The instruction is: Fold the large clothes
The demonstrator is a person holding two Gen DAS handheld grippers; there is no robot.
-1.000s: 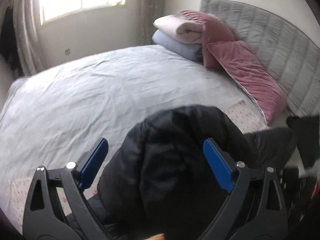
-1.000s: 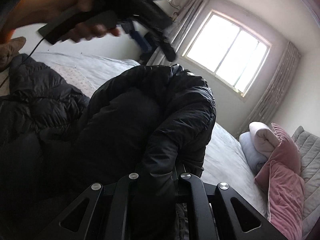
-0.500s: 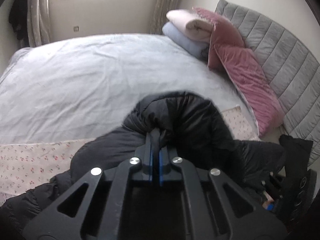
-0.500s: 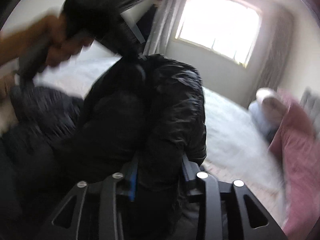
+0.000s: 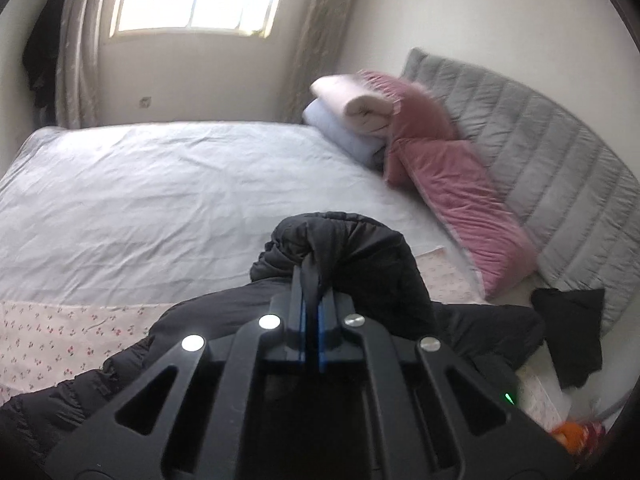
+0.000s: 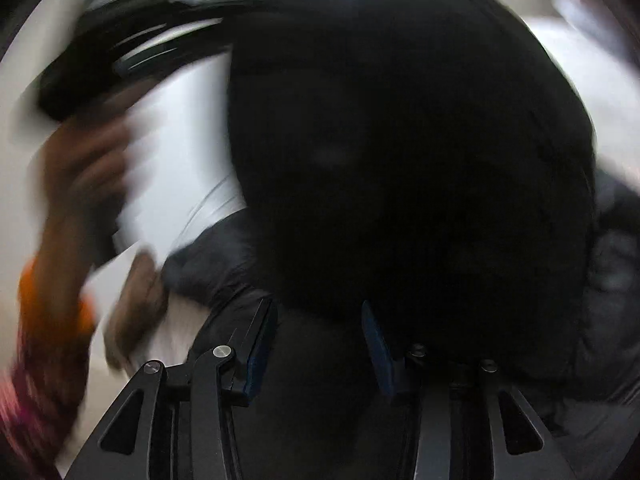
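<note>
A black puffer jacket (image 5: 360,256) lies bunched at the near edge of the bed. My left gripper (image 5: 311,280) is shut on a fold of the jacket and holds it raised above the bed. In the blurred right wrist view the jacket (image 6: 408,152) fills most of the frame. My right gripper (image 6: 320,332) has its jaws parted, with jacket fabric lying between and over them. The left hand and its gripper (image 6: 132,52) show as a blur at the upper left of that view.
The bed (image 5: 160,184) has a pale sheet and a floral strip (image 5: 60,340) at the near edge. Pink pillows (image 5: 460,188), rolled blankets (image 5: 352,120) and a grey headboard (image 5: 560,168) are at the right. A dark garment (image 5: 572,324) lies beside the pillows.
My left gripper closed on the jacket fold and lifted it. My right gripper went from shut on the jacket to parted, and its view swung fast and blurred.
</note>
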